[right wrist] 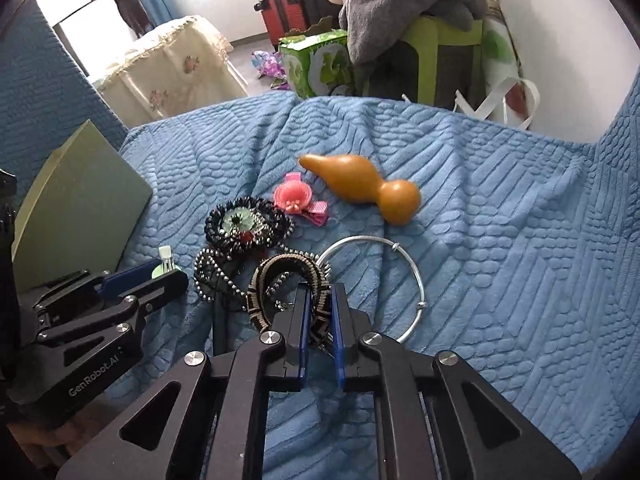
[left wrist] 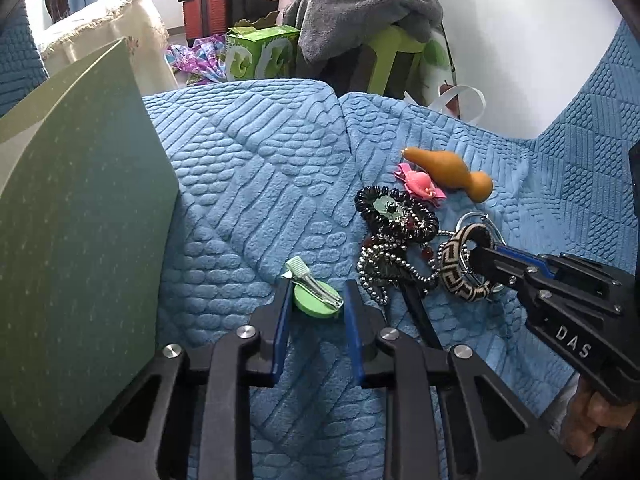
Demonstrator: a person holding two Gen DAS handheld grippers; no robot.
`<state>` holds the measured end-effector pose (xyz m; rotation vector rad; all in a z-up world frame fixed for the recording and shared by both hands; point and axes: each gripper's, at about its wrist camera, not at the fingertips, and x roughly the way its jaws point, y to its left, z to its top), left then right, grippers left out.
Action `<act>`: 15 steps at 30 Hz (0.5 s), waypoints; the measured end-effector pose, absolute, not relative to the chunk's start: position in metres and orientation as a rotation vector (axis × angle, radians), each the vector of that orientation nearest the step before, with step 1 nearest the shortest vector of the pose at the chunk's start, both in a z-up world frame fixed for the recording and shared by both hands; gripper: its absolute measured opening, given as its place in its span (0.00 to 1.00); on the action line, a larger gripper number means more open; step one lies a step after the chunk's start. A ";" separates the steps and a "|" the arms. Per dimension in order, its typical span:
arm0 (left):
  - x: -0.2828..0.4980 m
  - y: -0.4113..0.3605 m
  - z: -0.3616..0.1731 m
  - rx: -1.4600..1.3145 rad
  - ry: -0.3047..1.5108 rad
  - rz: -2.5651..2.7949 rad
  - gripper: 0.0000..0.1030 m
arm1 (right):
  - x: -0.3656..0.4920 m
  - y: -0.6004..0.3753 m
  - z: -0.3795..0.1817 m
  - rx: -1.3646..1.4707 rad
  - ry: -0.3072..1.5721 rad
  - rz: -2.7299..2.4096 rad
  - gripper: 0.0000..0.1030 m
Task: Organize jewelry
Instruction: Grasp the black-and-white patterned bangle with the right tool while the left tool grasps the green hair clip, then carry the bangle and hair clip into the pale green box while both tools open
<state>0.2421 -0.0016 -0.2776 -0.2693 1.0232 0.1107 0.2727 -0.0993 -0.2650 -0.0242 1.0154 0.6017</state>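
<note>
My left gripper (left wrist: 316,294) is shut on a green round hair clip (left wrist: 316,298) with a metal clasp, resting on the blue quilt (left wrist: 248,184). My right gripper (right wrist: 320,298) is shut on a black-and-beige patterned bangle (right wrist: 280,276), which also shows in the left wrist view (left wrist: 464,264). A thin silver bangle (right wrist: 416,280) lies under it. Beside them lie a black beaded hair ornament with a pale green centre (left wrist: 384,208), a beaded chain (left wrist: 376,268), a pink flower clip (left wrist: 420,184) and an orange gourd (left wrist: 448,168).
A green box lid (left wrist: 80,208) stands tilted at the left of the quilt, close to my left gripper; it also shows in the right wrist view (right wrist: 80,208). Beyond the quilt's far edge are a green carton (left wrist: 264,56), a green stool with grey cloth (left wrist: 360,12) and a bag.
</note>
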 end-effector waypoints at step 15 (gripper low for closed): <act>0.212 0.007 -0.229 -0.379 0.943 0.056 0.25 | 0.238 -0.120 -0.225 0.036 0.991 0.533 0.07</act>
